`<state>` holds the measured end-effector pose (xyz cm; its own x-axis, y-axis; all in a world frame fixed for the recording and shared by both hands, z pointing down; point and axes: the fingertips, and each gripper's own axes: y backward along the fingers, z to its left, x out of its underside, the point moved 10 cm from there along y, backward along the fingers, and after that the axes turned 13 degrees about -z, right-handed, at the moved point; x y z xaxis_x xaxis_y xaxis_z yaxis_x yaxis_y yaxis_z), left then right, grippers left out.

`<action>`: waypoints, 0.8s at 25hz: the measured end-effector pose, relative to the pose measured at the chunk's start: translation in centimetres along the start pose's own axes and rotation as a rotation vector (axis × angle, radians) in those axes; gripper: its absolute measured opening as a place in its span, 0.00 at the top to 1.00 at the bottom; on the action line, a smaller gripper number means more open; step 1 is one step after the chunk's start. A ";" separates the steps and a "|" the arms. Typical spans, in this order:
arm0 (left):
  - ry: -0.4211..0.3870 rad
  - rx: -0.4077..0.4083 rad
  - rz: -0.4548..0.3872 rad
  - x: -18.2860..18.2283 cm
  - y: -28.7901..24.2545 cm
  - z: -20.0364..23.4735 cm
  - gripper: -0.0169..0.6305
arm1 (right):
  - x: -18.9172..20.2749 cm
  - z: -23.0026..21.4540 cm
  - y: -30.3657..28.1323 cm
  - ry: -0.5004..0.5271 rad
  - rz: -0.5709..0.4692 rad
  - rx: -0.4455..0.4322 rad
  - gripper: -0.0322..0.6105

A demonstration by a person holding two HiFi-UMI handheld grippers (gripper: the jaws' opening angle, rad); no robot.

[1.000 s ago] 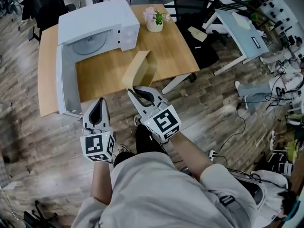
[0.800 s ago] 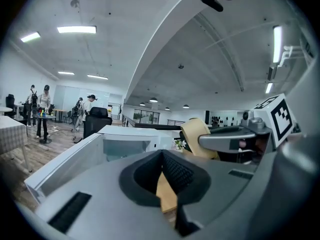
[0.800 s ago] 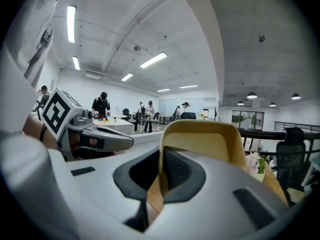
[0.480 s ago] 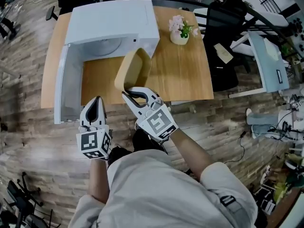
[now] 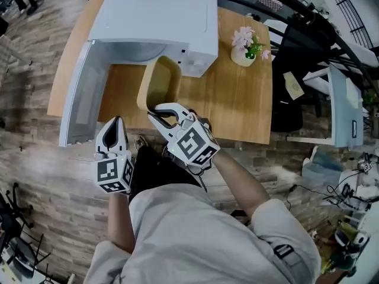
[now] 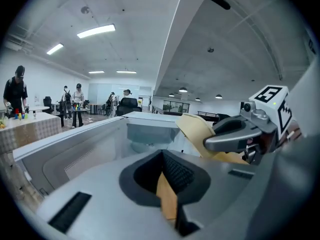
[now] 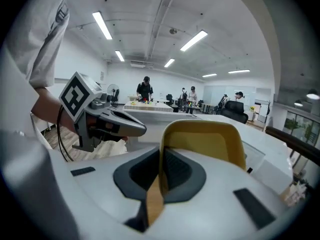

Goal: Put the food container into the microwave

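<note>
The white microwave stands on the wooden table, its door swung open to the left. A tan food container hangs tilted on edge just in front of the open cavity. My right gripper is shut on its near rim. The rim runs between the jaws in the right gripper view, where the container fills the middle. My left gripper is shut and holds nothing, low by the door's near edge. In the left gripper view the container sits right of the cavity.
A small pot of pink flowers stands on the table right of the microwave. A black chair and a pale desk are to the right. Cables and clutter lie on the wooden floor at bottom right. People stand far off in the room.
The right gripper has carried the container forward from the table's front edge up to the microwave's opening. The left gripper has moved forward beside the door, still shut.
</note>
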<state>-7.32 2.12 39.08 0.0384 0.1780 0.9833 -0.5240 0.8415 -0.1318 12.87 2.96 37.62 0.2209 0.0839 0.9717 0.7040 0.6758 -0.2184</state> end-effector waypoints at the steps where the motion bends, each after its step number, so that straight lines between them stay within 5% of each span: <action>1: 0.006 -0.002 0.001 0.3 -0.2 0.0 0.96 | 0.2 -0.4 -0.5 0.003 0.020 -0.019 0.93; 20: 0.089 -0.039 0.064 7.1 -4.6 4.8 0.96 | 4.7 -5.2 -9.7 0.100 0.282 -0.165 0.93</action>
<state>-8.75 -2.93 47.22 0.0824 0.2749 0.9579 -0.4940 0.8460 -0.2003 10.59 -7.01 43.85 0.4816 0.1726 0.8592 0.7036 0.5083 -0.4965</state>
